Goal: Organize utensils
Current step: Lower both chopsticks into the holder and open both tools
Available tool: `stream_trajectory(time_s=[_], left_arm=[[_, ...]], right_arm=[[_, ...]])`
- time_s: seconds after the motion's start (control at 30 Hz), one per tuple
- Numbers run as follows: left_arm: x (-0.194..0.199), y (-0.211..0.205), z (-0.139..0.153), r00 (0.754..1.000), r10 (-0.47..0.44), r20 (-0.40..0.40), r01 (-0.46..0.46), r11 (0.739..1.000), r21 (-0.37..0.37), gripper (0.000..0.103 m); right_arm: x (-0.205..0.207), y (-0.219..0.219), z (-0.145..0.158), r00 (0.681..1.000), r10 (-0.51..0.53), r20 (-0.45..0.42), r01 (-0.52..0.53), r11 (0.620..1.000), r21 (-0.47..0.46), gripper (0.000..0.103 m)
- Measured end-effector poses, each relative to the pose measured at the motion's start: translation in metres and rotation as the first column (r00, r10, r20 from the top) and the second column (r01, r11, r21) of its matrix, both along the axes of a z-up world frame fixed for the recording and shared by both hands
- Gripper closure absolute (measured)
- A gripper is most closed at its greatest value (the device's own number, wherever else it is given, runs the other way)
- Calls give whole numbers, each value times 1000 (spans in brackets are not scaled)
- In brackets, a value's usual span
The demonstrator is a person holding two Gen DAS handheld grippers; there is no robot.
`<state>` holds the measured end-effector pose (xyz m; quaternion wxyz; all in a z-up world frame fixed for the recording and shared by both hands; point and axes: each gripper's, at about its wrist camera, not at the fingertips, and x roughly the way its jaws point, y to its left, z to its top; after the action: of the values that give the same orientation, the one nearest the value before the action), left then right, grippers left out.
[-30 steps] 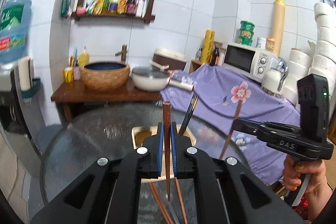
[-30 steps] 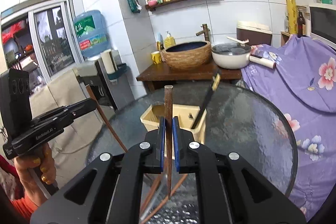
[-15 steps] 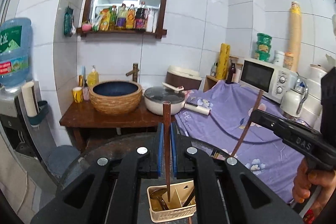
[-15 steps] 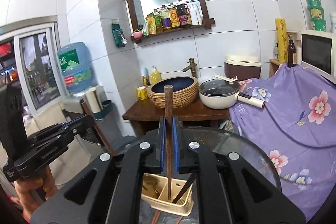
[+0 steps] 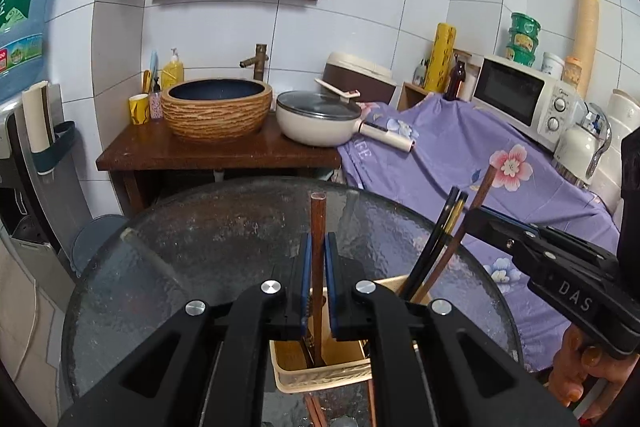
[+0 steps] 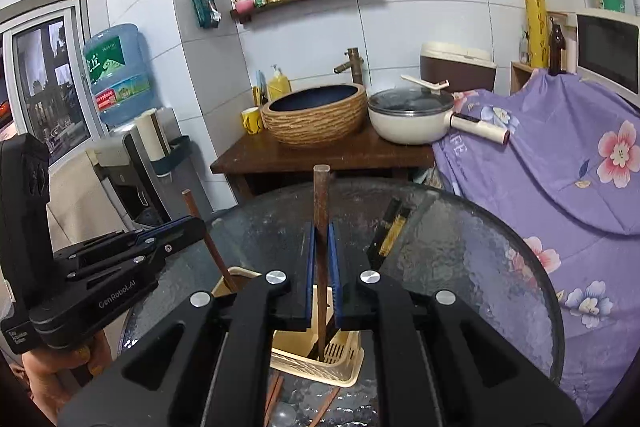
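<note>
Glass table point(image 5: 208, 247), holder point(image 5: 320, 379) at near edge | my left gripper point(image 5: 319, 259) and right gripper point(image 6: 322, 255) each clamp one chopstick point(image 5: 318, 267), tips inside | next, I judge: release both.

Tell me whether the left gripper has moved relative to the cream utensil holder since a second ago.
Yes. The left gripper has come forward over the utensil holder; its brown chopstick now dips into it.
</note>
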<state>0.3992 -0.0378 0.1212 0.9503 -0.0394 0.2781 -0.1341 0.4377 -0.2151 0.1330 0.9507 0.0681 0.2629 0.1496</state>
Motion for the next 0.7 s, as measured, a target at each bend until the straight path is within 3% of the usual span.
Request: stream_trajectory(time_s=[0.3, 0.33, 0.37, 0.43, 0.47, 0.53, 0.63, 0.7], left_arm=[[2, -7, -12, 1000, 7, 4, -7, 1000, 26, 93], [1, -8, -11, 1000, 6, 7, -6, 1000, 28, 82], [-2, -8, -11, 1000, 10, 14, -10, 1000, 28, 62], [-12, -5, -9, 999, 25, 47, -25, 1000, 11, 46], [-16, -4, -8, 998, 26, 54, -26, 1000, 7, 44], [-28, -1, -8, 997, 25, 70, -26, 1000, 7, 39], [-53, 6, -13, 993, 58, 103, -60, 998, 13, 24], [-68, 12, -21, 991, 82, 103, -86, 996, 26, 22]], right_arm=[[7, -1, -12, 1000, -30, 6, 30, 999, -28, 95], [7, 0, -12, 1000, -29, 6, 29, 999, -38, 95], [7, 2, -13, 999, -32, 8, 32, 998, -60, 92], [2, 5, -12, 999, -37, 36, 40, 996, -83, 70], [-3, 4, -11, 997, -39, 62, 44, 996, -78, 49], [-16, 2, -9, 994, -37, 104, 44, 997, -70, 46], [-38, -1, -8, 990, -48, 136, 58, 995, -76, 46], [-55, -2, -12, 988, -55, 145, 69, 993, -91, 46]])
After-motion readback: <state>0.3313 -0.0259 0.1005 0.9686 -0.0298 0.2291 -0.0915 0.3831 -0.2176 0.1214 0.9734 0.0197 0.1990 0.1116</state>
